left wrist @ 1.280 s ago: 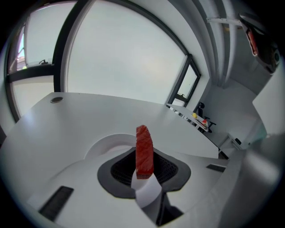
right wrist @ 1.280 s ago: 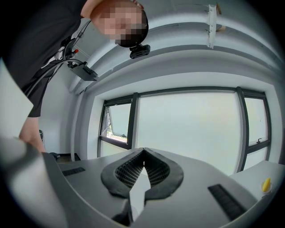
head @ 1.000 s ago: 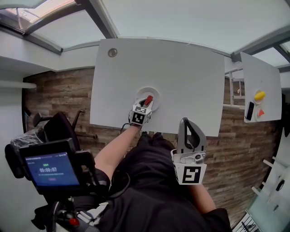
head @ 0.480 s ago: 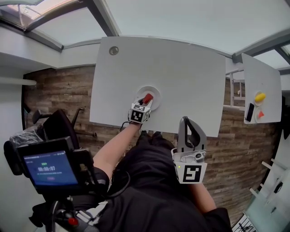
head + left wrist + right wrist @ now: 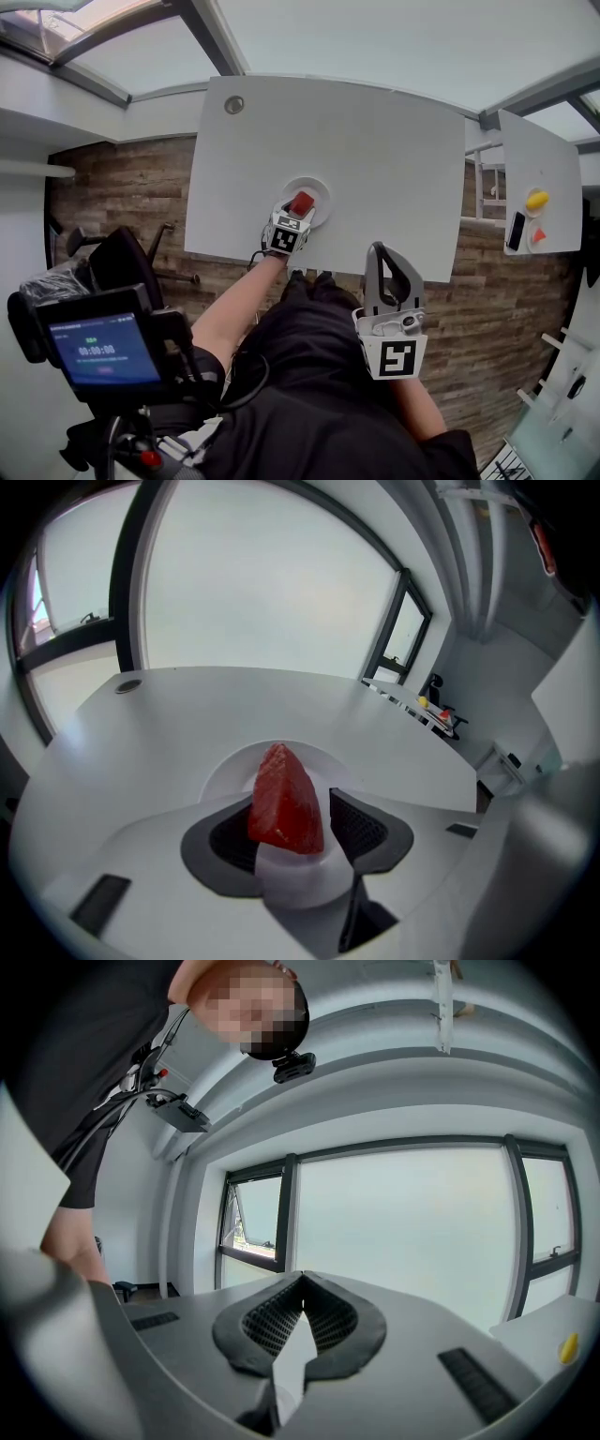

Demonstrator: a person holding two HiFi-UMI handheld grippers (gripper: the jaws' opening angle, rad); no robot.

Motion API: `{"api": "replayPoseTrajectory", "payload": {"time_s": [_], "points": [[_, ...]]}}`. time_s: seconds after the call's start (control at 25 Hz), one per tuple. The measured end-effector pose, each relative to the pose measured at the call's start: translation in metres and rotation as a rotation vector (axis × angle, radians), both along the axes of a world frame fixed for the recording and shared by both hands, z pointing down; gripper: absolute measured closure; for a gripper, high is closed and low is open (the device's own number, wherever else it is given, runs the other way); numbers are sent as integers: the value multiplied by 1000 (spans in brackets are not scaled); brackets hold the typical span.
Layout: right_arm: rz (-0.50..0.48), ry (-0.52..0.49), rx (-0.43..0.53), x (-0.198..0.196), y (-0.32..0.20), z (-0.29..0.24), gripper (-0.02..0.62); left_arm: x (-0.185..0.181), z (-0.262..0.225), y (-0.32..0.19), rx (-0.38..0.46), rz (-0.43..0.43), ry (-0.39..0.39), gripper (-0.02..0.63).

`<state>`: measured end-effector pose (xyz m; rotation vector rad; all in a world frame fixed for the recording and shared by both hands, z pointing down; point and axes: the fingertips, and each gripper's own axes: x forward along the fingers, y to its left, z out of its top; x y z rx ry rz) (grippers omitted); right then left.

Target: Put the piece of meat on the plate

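Jaws of the left gripper point(image 5: 296, 215) have just been opening and now stand apart on either side of the piece of meat point(image 5: 286, 801). The meat sits on the plate point(image 5: 225, 772), near the bench's point(image 5: 375, 159) front edge. The right gripper point(image 5: 302, 1302) is off the bench, jaws closed on nothing.

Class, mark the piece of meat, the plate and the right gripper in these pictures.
piece of meat point(image 5: 284, 803), left gripper view, centre of its red face.
plate point(image 5: 319, 190), head view, bare far rim.
right gripper point(image 5: 301, 1281), right gripper view, where its closed tips meet.
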<state>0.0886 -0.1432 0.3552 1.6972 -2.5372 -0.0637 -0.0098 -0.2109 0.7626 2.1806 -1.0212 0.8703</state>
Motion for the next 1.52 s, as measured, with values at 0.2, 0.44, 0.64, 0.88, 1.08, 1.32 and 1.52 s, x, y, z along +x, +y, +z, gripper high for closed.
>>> {"api": "replayPoseTrajectory", "payload": {"time_s": [0.2,0.44,0.64,0.88,1.08,1.32,1.52], "points": [[0,2,0,0,2,0,591,-6,3,2,15,40,-83,385],[15,-6,-17,3,4,4,591,-3,6,3,16,111,-138,380],[29,-17,-39,4,7,8,591,-2,7,3,-3,115,-152,357],[31,-11,-35,5,8,7,591,-2,7,1,18,116,-149,293],[27,-21,-31,8,15,7,591,0,-8,-5,106,90,-132,293],[13,-33,-53,7,14,12,591,1,-33,-2,175,115,-80,293],[-8,-51,-33,-13,33,0,591,-15,-68,15,213,90,10,293]]}}
